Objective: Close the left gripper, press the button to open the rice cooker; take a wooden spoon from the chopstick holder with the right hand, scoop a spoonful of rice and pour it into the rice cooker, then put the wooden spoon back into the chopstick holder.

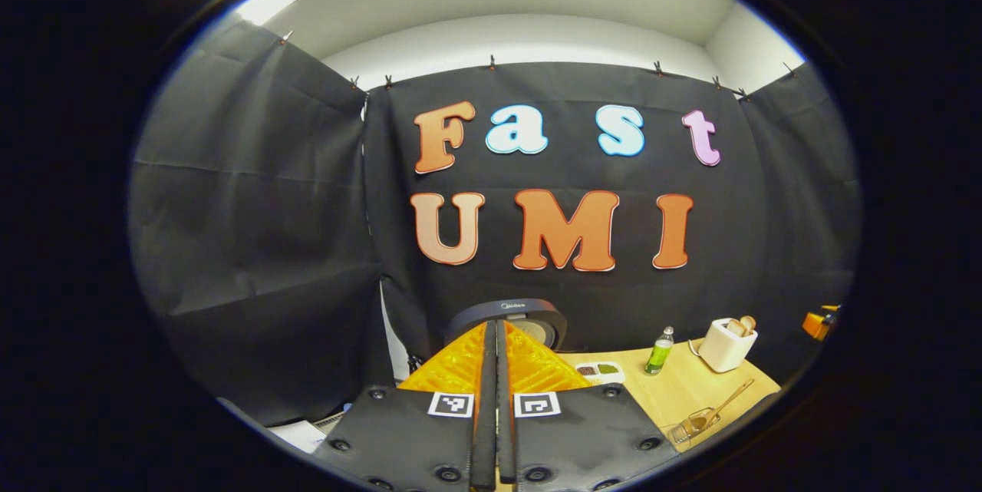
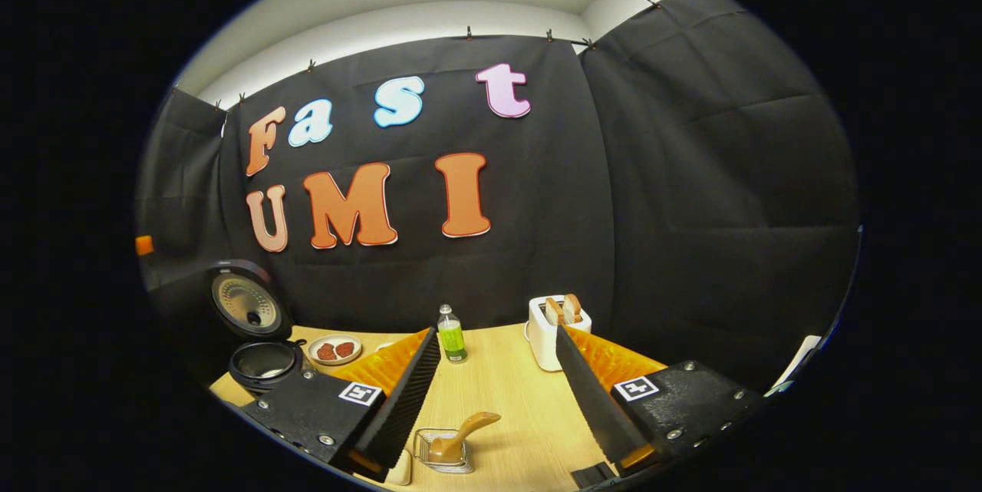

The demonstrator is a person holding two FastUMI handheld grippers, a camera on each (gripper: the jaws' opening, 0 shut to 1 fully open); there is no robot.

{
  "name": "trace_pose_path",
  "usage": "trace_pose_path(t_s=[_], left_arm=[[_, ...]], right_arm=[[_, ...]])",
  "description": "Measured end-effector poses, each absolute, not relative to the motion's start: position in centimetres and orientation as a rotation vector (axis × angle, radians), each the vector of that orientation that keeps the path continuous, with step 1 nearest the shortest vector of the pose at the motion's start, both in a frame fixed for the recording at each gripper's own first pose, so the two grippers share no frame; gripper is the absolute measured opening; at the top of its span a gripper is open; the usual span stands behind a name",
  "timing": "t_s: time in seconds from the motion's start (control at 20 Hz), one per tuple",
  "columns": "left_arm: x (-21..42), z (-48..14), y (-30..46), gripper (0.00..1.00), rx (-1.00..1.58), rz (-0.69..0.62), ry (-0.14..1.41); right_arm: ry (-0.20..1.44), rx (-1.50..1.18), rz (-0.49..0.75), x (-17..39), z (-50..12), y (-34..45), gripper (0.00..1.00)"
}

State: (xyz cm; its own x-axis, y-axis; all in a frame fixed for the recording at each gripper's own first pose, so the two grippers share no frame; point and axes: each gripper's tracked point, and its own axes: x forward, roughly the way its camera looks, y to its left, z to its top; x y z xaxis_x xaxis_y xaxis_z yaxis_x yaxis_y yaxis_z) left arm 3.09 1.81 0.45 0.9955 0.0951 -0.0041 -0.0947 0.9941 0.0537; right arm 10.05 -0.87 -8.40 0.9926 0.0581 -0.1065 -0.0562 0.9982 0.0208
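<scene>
Black and round, the rice cooker [image 2: 263, 360] is seen at the left of the right gripper view, standing on the wooden table [image 2: 506, 392] with its lid [image 2: 247, 302] raised upright and the dark inner pot exposed. In the left gripper view the cooker's lid [image 1: 529, 317] is seen just beyond the fingertips, and a brand word is printed on its rim, too small to be read with certainty.

A wire chopstick holder [image 2: 443, 451] is placed at the near edge of the table, between the right gripper's fingers, and a wooden spoon [image 2: 460, 434] is held in it with the handle tilted up to the right. The same holder [image 1: 694, 424] and spoon [image 1: 717, 407] are seen low at the right of the left gripper view.

The left gripper [image 1: 495, 369] is seen with its jaws pressed together, nothing between them. The right gripper [image 2: 499, 392] is held with its jaws wide apart, nothing gripped. Square black-and-white markers are fixed on both grippers.

Farther back, a small dish [image 2: 334, 349] with reddish contents is set beside the cooker. A bottle [image 2: 451, 333] of green liquid stands near mid-table; its label cannot be read. A white toaster [image 2: 558, 331] with two bread slices stands just right of the bottle.
</scene>
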Motion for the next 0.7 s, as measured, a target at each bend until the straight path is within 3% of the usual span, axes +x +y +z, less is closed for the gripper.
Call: trace_pose_path(t_s=[0.1,0.25,0.55,0.7], left_arm=[[1.8,1.0,3.1,0.05,0.066,0.129,-0.008],[0.2,1.1,3.6,0.31,0.039,0.148,0.001],[-2.6,1.1,8.0,0.34,0.037,0.26,0.008],[-3.5,1.4,9.7,0.68,0.041,0.332,0.006]], right_arm=[[0.141,0.006,0.057,11.2,-11.0,-1.0,0.94],[0.195,0.026,0.07,12.5,-14.4,-0.8,0.95],[0.329,0.079,0.089,13.9,-21.6,0.2,0.94],[0.409,0.134,0.113,13.5,-24.8,1.3,0.95]])
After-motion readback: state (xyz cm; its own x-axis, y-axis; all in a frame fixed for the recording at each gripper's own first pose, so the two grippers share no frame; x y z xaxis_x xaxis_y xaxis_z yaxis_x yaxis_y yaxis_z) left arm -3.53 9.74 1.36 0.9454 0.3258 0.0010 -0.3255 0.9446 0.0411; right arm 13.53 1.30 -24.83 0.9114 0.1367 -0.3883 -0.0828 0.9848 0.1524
